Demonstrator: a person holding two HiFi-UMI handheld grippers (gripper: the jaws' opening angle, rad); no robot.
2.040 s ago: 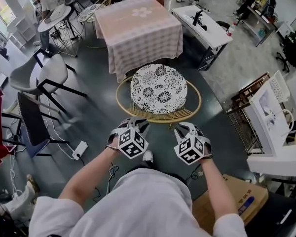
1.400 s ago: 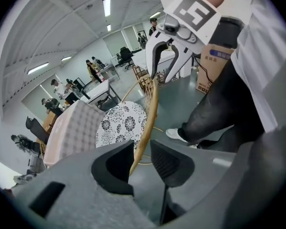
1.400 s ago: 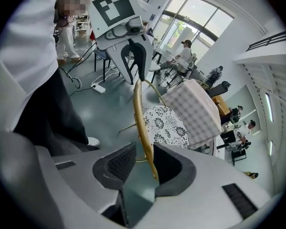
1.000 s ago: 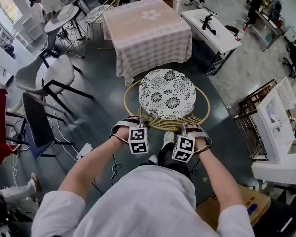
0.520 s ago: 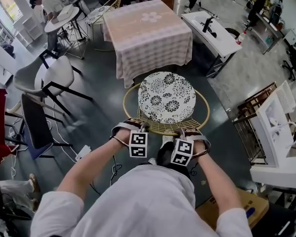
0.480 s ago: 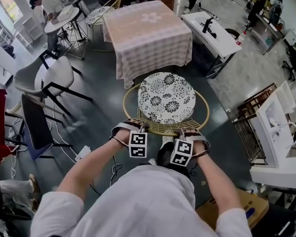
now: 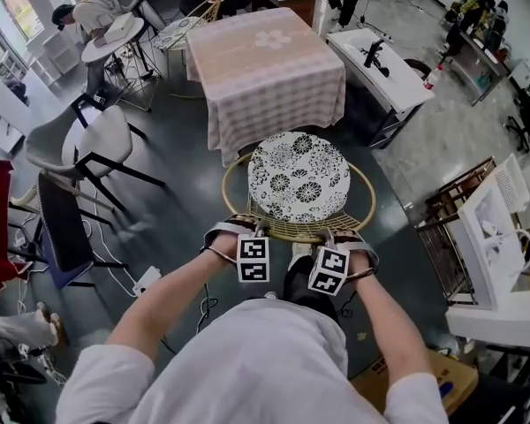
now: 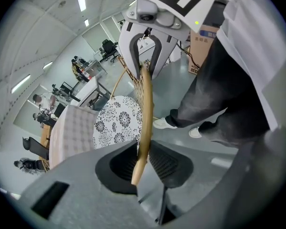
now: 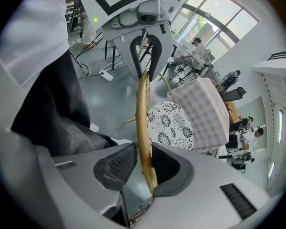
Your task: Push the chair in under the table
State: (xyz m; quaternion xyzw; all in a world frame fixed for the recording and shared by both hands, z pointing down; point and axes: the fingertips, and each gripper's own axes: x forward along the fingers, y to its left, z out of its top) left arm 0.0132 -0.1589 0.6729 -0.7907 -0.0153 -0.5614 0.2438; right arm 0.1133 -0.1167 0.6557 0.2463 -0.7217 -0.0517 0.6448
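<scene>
**A:** Where was the chair (image 7: 299, 179) entered?

**B:** It was logged at the centre of the head view, directly below the table (image 7: 265, 60), which was draped in a pink checked cloth. The round flower-patterned cushion (image 7: 291, 162) was noted close to the cloth's lower hem. Contact between the two could not be determined. The seat was recorded as not yet under the table.

**A:** How were the claws recorded?

**B:** The left gripper (image 7: 247, 228) was logged clenched on the rattan rim (image 7: 287, 230) at the chair's near edge, lower centre of the frame. In the left gripper view the rim was seen running up between the two ribbed pads and pinched by them. The right gripper (image 7: 331, 237) was entered just to the right of it on the same rim, likewise grasping it. Its jaws were noted easing slightly apart, with the rim between the pads and touched by them.

**A:** Was the pose noted?

**B:** Both grippers were recorded pointing steeply down toward the table, with the marker cubes turned up to the camera. A light shoe (image 7: 300, 253) was seen between the two wrists.

**A:** What else was listed?

**B:** A white bench (image 7: 384, 64) was listed at upper right, and a grey shell chair (image 7: 97, 140) at the left. A cardboard box (image 7: 424, 387) was entered at lower right, and a power strip (image 7: 144, 281) on the floor at lower left.
</scene>
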